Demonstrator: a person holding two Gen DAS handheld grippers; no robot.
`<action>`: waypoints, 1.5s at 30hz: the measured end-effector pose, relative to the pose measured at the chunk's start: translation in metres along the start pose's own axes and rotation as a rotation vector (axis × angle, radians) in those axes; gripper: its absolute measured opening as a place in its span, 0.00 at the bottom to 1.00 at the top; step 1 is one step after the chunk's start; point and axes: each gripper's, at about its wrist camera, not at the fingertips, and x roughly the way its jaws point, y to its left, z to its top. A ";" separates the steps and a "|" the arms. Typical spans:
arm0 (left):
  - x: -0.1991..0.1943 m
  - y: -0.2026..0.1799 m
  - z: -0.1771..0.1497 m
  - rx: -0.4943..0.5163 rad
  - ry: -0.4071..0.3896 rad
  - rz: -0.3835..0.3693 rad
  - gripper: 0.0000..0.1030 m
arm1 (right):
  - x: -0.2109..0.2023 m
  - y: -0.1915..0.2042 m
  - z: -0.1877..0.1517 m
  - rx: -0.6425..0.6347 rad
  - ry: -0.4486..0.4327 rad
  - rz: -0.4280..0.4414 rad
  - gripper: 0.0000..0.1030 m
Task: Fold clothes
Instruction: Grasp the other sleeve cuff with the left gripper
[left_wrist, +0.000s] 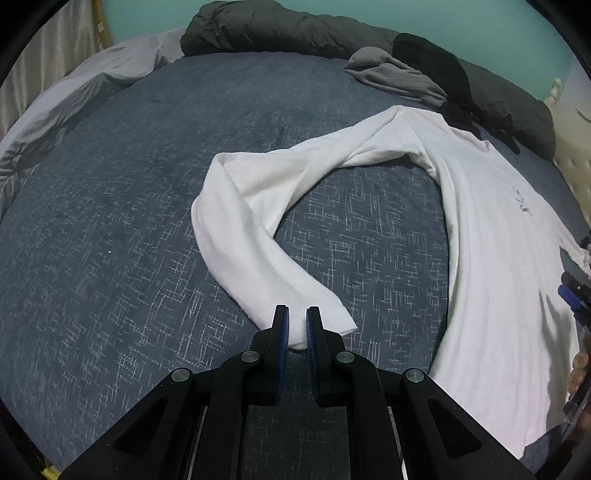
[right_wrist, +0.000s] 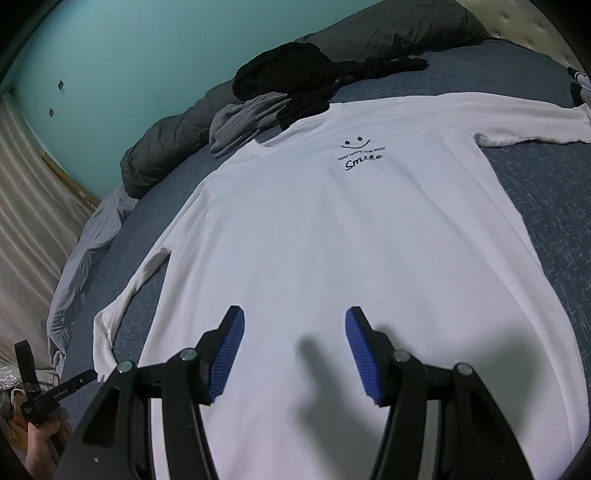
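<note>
The white long-sleeved shirt (right_wrist: 332, 236) lies flat, filling the frame's center, on the bed (left_wrist: 110, 258). Left tongs (left_wrist: 297, 323) are clenched on the sleeve cuff (left_wrist: 332, 314); right tongs (right_wrist: 295, 332) hover released. Light, limp cloth: grip hems or cuffs.

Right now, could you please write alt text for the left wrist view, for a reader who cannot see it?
The left gripper, black with blue pads, is shut on the cuff of the long curved sleeve of a white long-sleeved shirt. The shirt lies on a blue-grey patterned bedspread; dark and grey clothes are piled at the far edge.
</note>
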 end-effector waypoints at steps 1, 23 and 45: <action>0.001 0.001 0.000 -0.003 0.001 0.000 0.10 | 0.000 -0.001 0.000 0.003 -0.002 0.003 0.56; 0.017 0.036 0.003 -0.090 0.004 -0.009 0.10 | 0.011 0.002 0.000 0.015 0.006 0.022 0.56; 0.030 0.038 0.006 -0.109 0.017 -0.040 0.10 | 0.013 0.002 -0.001 0.016 0.005 0.030 0.56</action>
